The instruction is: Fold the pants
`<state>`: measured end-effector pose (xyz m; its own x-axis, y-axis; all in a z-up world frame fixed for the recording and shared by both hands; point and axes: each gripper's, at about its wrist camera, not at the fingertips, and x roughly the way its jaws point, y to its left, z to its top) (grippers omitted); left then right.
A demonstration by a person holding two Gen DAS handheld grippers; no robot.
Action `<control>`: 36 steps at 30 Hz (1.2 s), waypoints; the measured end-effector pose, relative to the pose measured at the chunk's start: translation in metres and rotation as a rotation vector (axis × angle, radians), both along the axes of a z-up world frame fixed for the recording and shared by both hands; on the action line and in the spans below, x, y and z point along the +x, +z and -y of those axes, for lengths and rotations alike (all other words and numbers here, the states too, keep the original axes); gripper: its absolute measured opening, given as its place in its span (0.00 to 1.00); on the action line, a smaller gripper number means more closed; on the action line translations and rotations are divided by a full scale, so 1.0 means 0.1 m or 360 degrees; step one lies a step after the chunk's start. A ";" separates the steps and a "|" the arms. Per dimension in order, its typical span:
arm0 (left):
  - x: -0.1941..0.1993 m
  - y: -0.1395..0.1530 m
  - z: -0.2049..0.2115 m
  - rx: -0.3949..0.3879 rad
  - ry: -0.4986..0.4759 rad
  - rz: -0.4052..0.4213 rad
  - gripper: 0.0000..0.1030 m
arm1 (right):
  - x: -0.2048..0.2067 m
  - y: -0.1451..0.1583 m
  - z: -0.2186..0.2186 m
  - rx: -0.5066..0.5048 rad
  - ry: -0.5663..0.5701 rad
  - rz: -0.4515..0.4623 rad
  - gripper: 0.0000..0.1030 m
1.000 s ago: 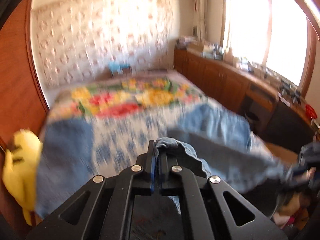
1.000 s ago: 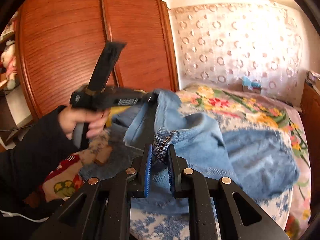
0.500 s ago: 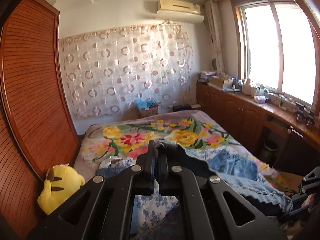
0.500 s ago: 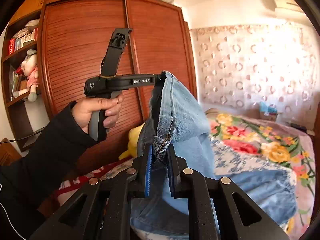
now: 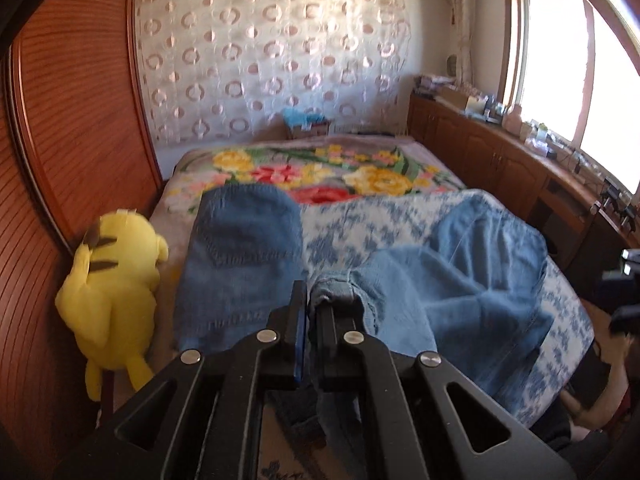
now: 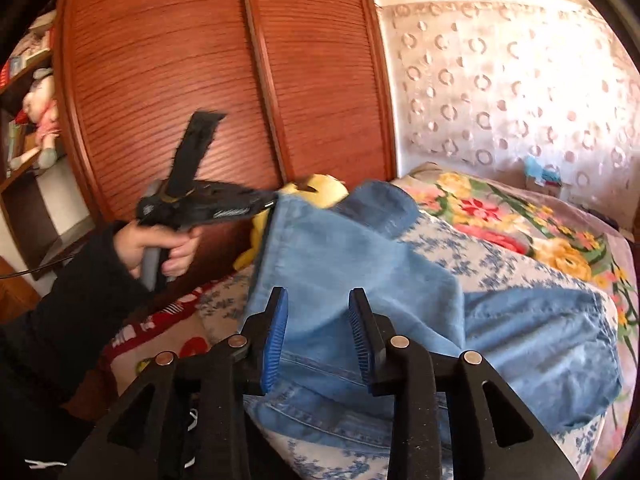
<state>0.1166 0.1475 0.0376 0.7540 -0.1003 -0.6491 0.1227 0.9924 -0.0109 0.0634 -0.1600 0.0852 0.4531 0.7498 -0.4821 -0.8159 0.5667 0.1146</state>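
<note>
Pants (image 5: 460, 280) on bed (image 5: 340, 216), seemingly beside toy (image 5: 112, 276).

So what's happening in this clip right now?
A person is folding blue jeans on a bed with two handheld grippers. The left gripper is shut on a bunched edge of denim, held up off the bed. The right gripper is opening, its pads clear of the cloth below. A yellow plush toy sits beside the wardrobe.

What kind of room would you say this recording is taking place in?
Most likely a home bedroom: a bed with a floral blanket, a wooden wardrobe beside it, and a yellow plush toy.
</note>
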 end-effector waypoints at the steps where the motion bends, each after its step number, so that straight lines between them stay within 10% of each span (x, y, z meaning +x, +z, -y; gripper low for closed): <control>1: -0.01 -0.07 -0.01 0.0016 0.0003 -0.0027 0.12 | 0.01 -0.02 -0.02 -0.0014 -0.0023 -0.0008 0.32; 10: -0.13 -0.55 -0.24 0.0047 0.0008 -0.0194 0.45 | -0.03 -0.15 0.05 -0.0098 -0.0207 -0.0039 0.32; 36: -1.01 -0.75 0.07 -0.0210 -0.0043 -0.0024 0.45 | -0.23 -0.62 -0.04 -0.0222 -0.0449 -0.0095 0.37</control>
